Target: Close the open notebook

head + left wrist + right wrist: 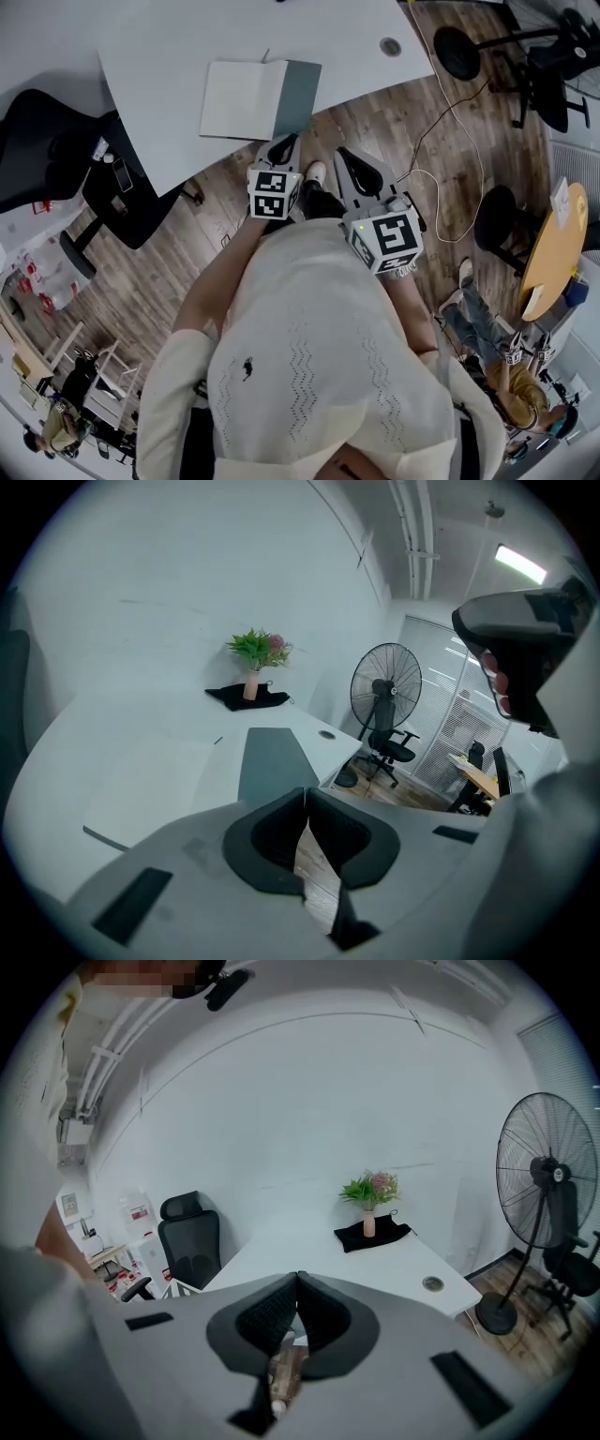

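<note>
At the near edge of a white table (187, 47), the notebook (261, 98) lies open and flat — pale page on the left, grey-green leaf on the right. The left gripper (281, 146) hangs just beside that right-hand leaf, its jaws pressed together on nothing; contact cannot be made out. The right gripper (350, 159) sits alongside, off the table over the wooden floor (234, 216) — jaws likewise closed and empty. A potted plant (370, 1194) stands across the tabletop.
</note>
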Demonstrator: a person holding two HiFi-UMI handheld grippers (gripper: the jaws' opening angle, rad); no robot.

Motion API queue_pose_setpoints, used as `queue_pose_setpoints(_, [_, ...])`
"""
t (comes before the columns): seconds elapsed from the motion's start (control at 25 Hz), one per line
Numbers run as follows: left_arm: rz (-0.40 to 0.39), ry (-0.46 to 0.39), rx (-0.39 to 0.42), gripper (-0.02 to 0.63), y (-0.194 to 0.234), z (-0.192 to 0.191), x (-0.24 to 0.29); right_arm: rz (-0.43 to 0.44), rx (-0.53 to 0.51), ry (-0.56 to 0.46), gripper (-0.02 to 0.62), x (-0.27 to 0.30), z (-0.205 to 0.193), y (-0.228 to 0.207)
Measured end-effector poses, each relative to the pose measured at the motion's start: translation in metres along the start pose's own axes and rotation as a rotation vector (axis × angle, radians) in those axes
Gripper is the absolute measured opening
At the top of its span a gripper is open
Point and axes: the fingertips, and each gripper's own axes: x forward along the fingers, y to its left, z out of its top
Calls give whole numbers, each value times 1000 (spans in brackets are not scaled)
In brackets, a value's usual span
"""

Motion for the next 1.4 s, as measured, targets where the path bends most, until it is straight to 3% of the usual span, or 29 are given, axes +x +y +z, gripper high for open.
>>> queue_pose_setpoints(1.4, [17,-133,-34,23,52,30,-60,-8,-2,-17,2,19,4,68])
